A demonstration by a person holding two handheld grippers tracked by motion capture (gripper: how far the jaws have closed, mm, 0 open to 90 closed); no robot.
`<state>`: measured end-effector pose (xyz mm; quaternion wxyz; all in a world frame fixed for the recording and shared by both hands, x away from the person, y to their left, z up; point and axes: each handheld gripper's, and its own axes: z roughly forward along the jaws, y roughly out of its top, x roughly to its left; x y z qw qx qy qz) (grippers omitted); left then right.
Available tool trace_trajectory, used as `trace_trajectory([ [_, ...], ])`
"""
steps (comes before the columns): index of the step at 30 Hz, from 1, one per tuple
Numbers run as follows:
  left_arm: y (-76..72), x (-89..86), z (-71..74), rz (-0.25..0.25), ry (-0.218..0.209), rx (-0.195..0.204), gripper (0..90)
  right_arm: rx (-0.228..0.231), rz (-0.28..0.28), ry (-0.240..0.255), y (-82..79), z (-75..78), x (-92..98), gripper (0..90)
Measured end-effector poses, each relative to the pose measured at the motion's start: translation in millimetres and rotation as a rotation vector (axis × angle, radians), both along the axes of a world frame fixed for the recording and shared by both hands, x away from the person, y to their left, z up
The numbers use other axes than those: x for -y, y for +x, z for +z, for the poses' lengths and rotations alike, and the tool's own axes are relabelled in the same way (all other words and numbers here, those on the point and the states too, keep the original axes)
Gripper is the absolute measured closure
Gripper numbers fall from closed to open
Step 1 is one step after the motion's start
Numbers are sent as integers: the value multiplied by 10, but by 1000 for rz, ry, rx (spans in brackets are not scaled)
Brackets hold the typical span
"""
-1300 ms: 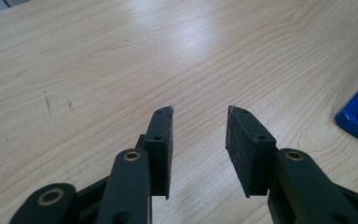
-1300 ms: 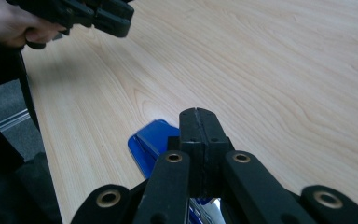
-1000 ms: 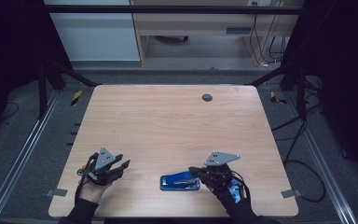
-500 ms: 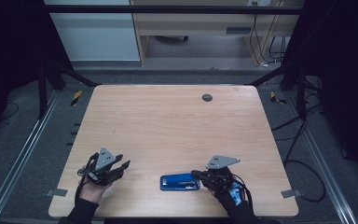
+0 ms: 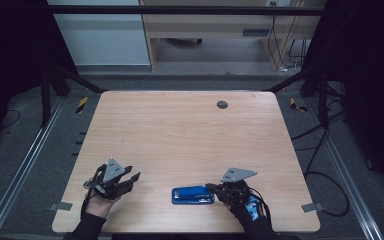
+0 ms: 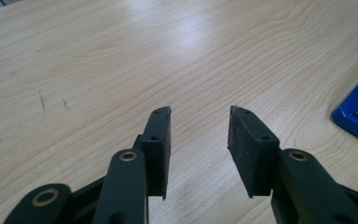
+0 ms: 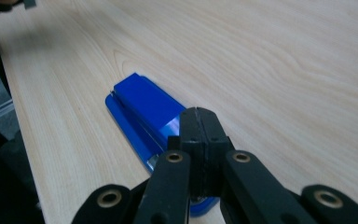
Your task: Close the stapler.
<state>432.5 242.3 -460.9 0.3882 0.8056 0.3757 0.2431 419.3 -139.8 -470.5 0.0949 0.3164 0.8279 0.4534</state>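
The blue stapler (image 5: 193, 195) lay flat near the counter's (image 5: 180, 135) front edge. The right tongs (image 5: 214, 188), clenched with nothing between them, hung over its end; the left tongs (image 5: 134, 177) were released, well apart from it.

No words, labels, brand names, numbers or signs can be read anywhere. The blue stapler (image 5: 193, 194) near the table's (image 5: 180, 135) near edge carries no legible marking, and the wooden top bears only grain and small scuffs.
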Motion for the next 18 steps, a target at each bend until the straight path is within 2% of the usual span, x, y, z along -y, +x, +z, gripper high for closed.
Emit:
trace_trajectory([
  [3, 0, 1, 1, -1, 0, 0, 587, 4, 0, 3, 1, -3, 5, 900],
  [7, 10, -1, -8, -1, 1, -3, 568, 11, -6, -22, 4, 19, -8, 900],
  [9, 15, -5, -12, -2, -1, -5, 552, 20, -10, 20, 6, 45, 11, 852],
  [10, 18, -7, -15, -1, -2, -5, 538, 21, -20, 41, 9, 74, 27, 818],
  [12, 27, -10, -25, 3, -1, -9, 508, 51, -48, 28, 16, 111, 55, 733],
  [14, 33, -14, -36, 9, -1, -8, 473, 70, -83, 61, 32, 132, 117, 666],
  [16, 45, -21, -48, 8, 0, -12, 416, 104, -140, 74, 62, 146, 208, 525],
  [18, 66, -30, -73, 8, 7, -28, 383, 134, -183, 63, 92, 137, 291, 425],
])
